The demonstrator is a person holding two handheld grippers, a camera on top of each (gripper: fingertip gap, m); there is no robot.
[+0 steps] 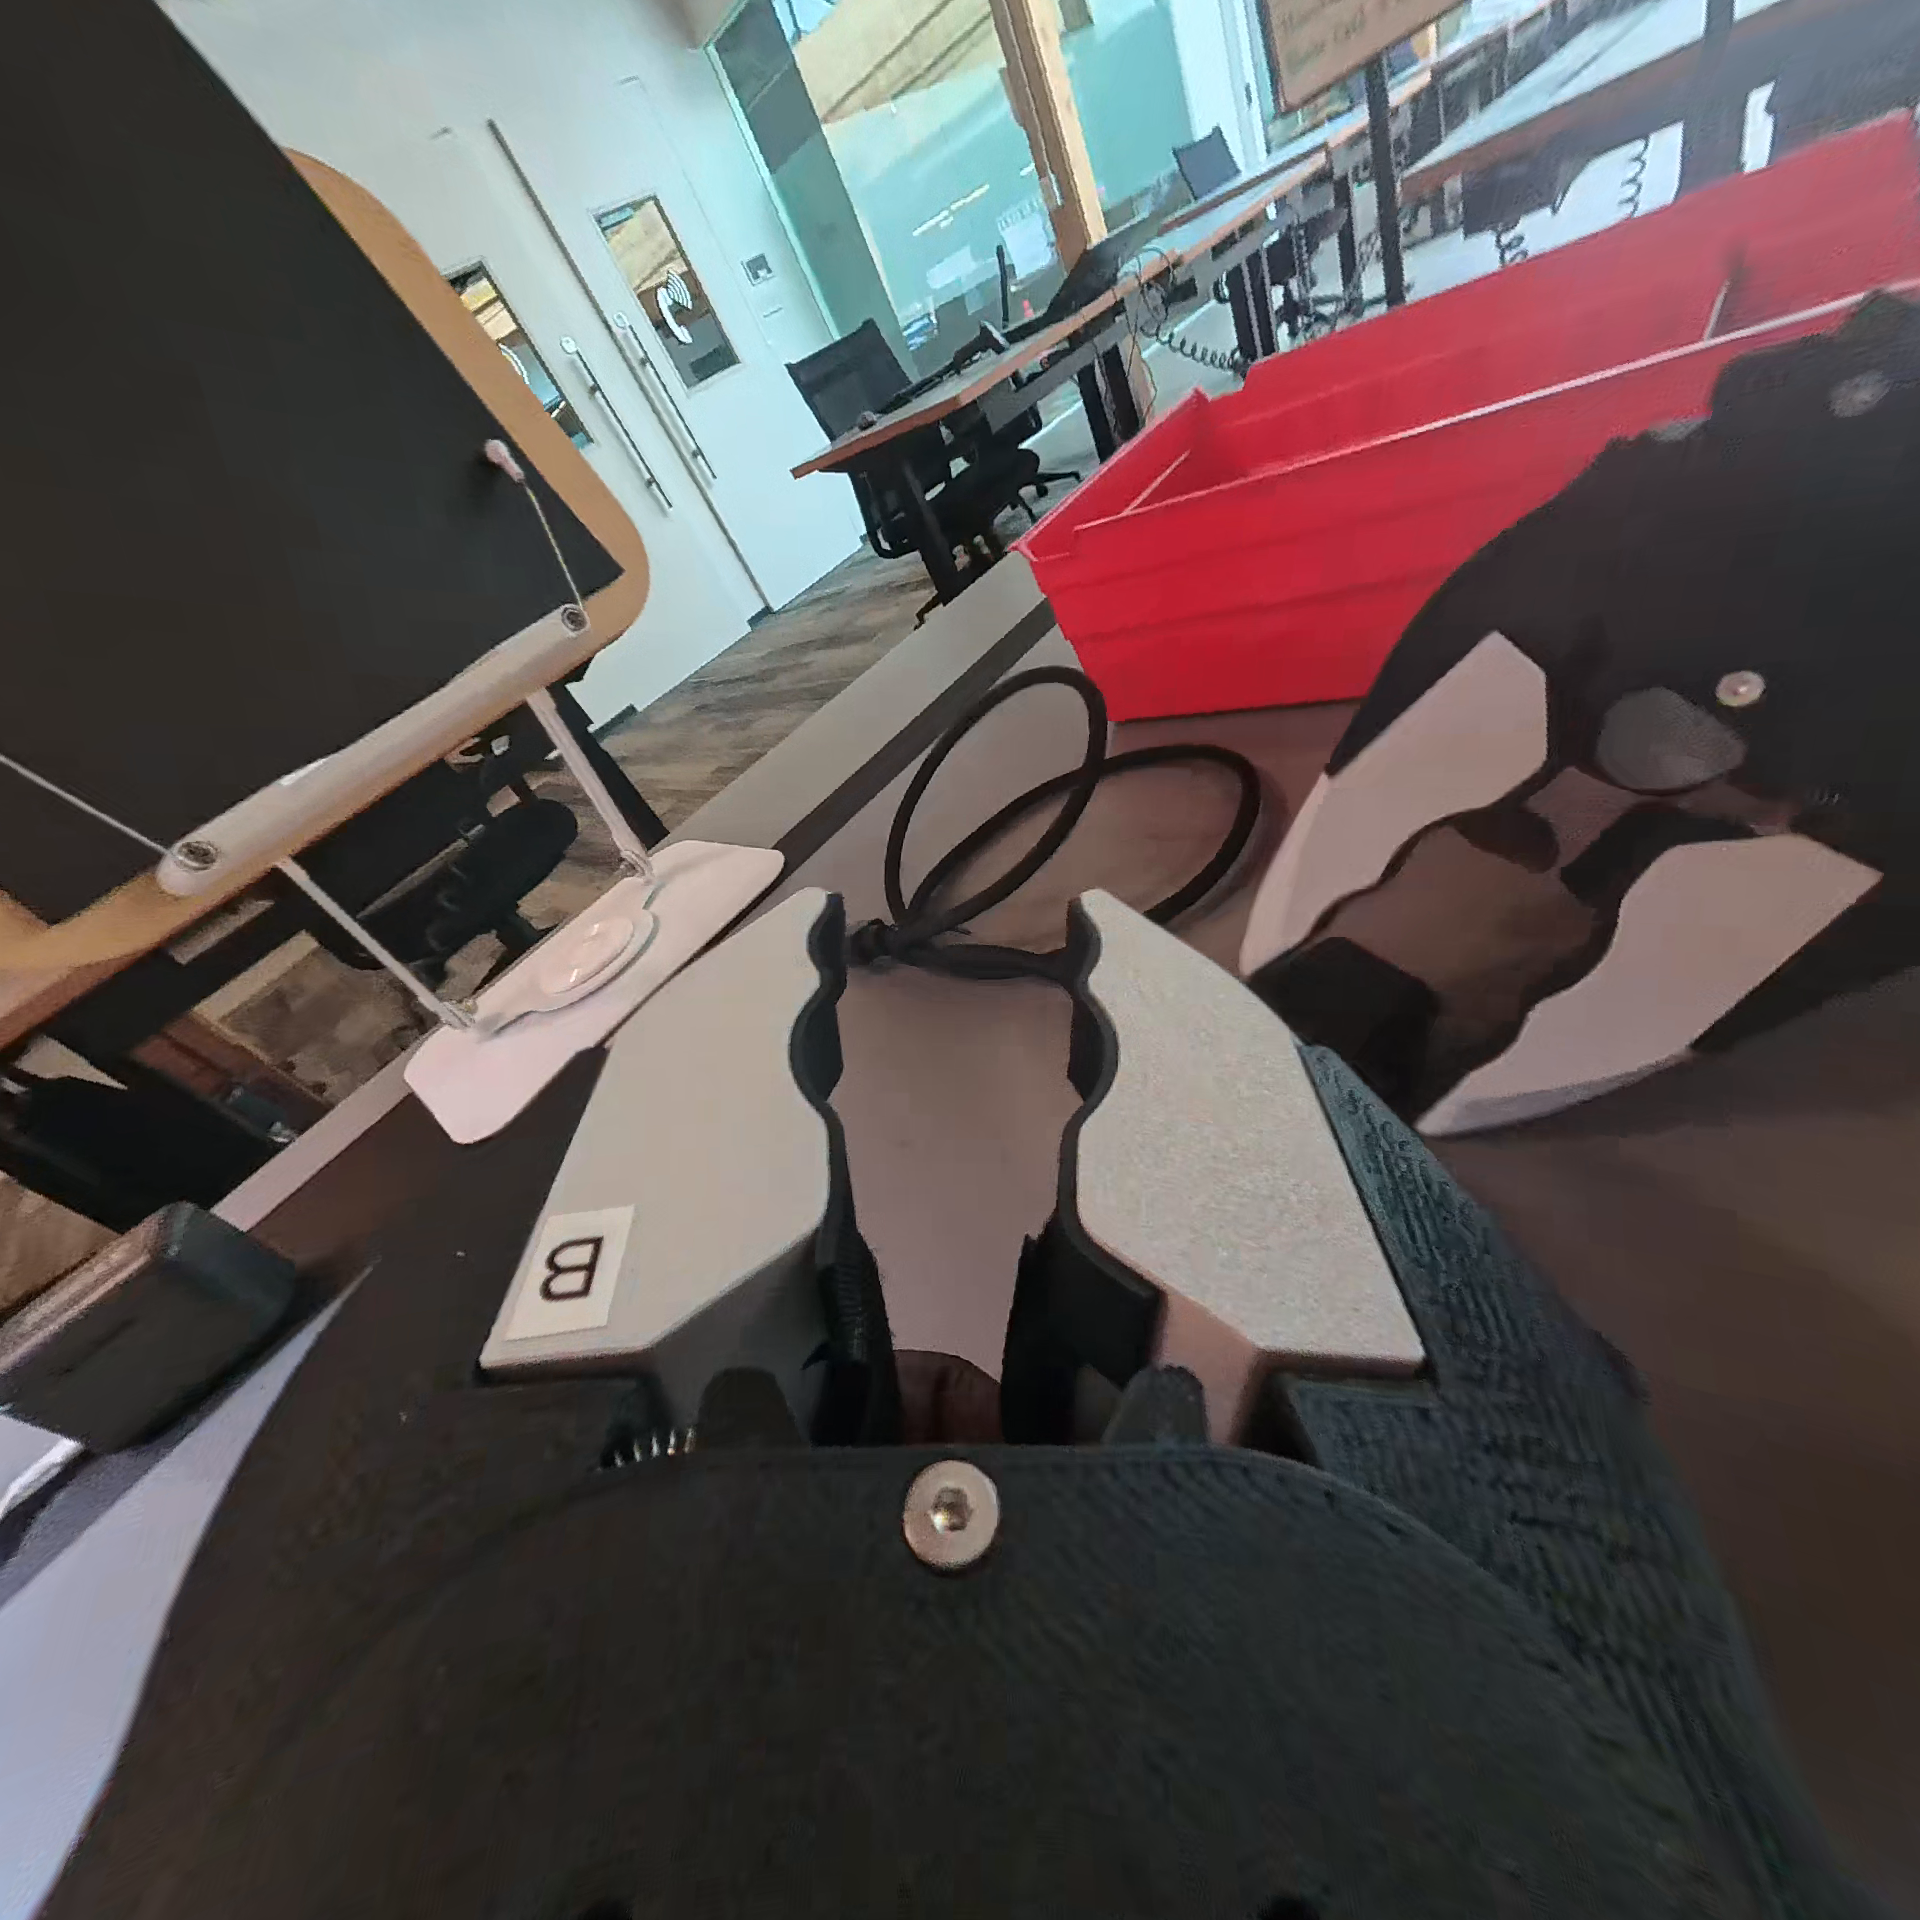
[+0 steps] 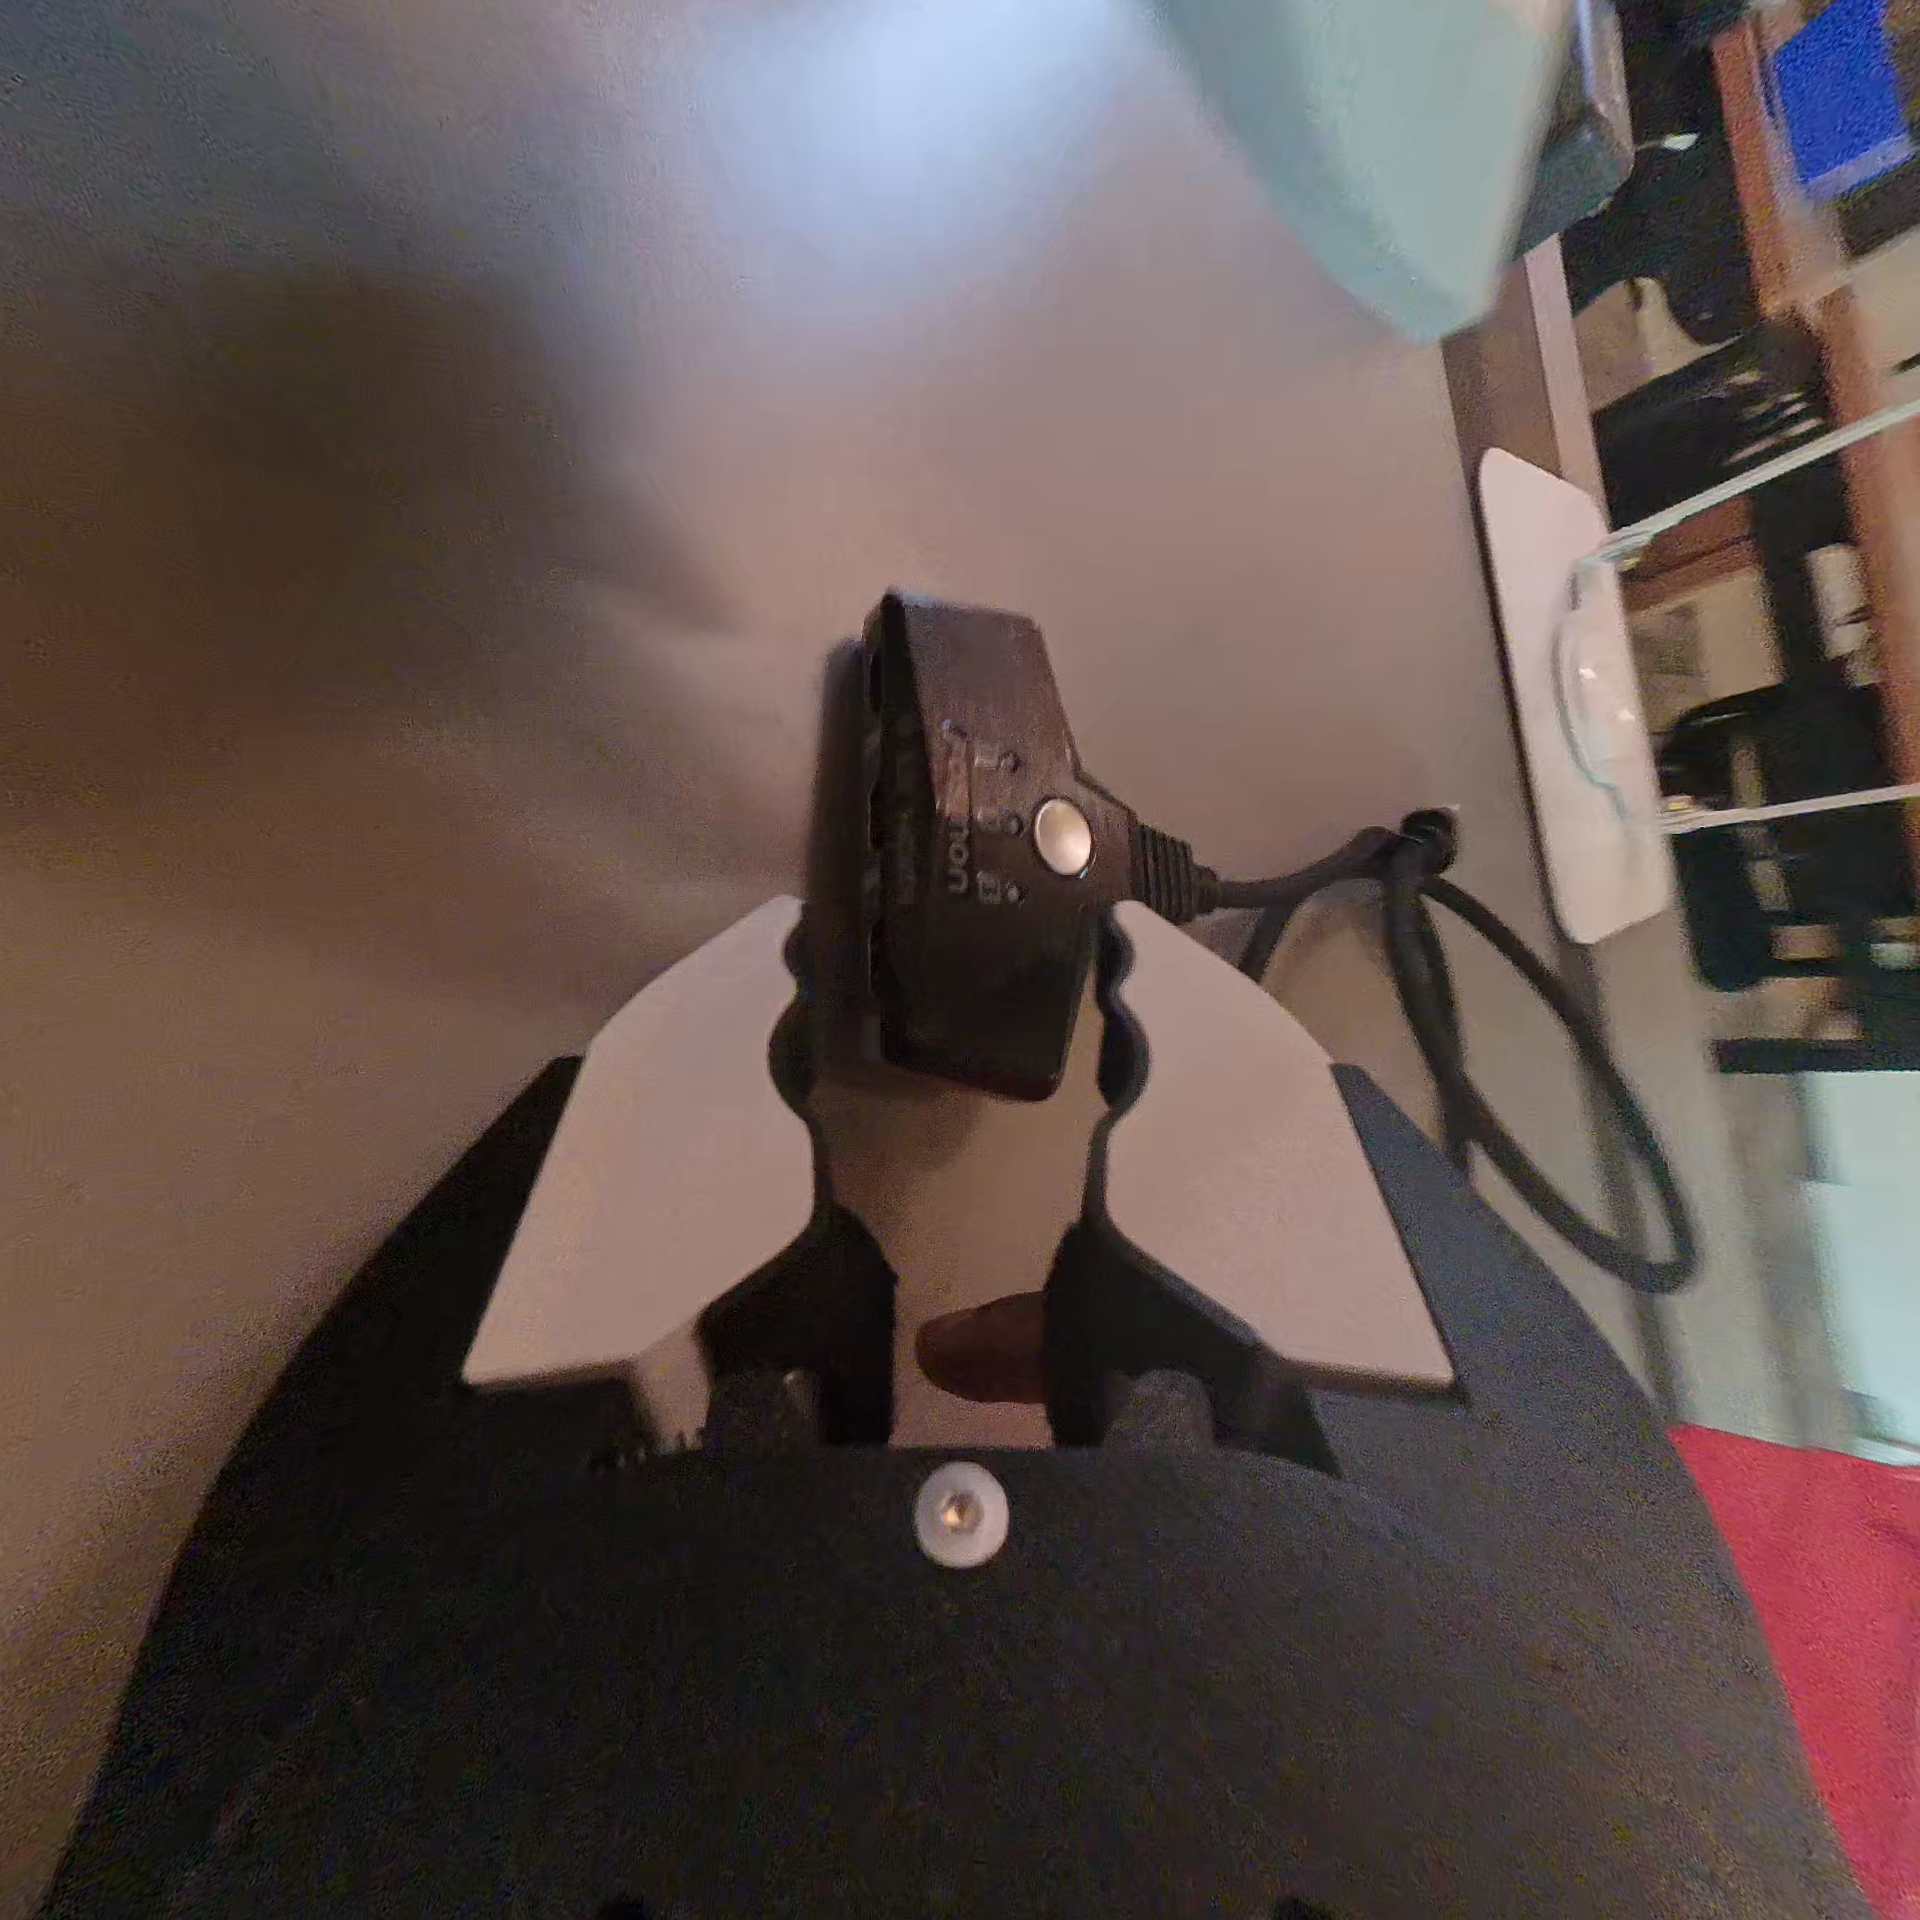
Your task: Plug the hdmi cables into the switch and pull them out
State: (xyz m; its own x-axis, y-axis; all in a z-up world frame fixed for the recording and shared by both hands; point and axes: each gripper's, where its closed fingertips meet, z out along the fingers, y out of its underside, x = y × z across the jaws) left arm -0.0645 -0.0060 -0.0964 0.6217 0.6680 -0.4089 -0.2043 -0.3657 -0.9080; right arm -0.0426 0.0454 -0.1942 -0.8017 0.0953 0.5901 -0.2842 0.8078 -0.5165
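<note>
Right hand-held gripper grips the printed black switch; left hand-held gripper, sticker-labelled, gapes empty.

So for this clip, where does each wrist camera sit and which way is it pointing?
Left wrist view: sits behind the left hand-held gripper, low over the table, facing across it at a coiled black cable, a red bin and the office beyond; the right hand-held gripper shows at right.
Right wrist view: sits behind the right hand-held gripper, looking steeply down at the HDMI switch between its fingers.
Shared: the cable, the white stand base and the table.
</note>
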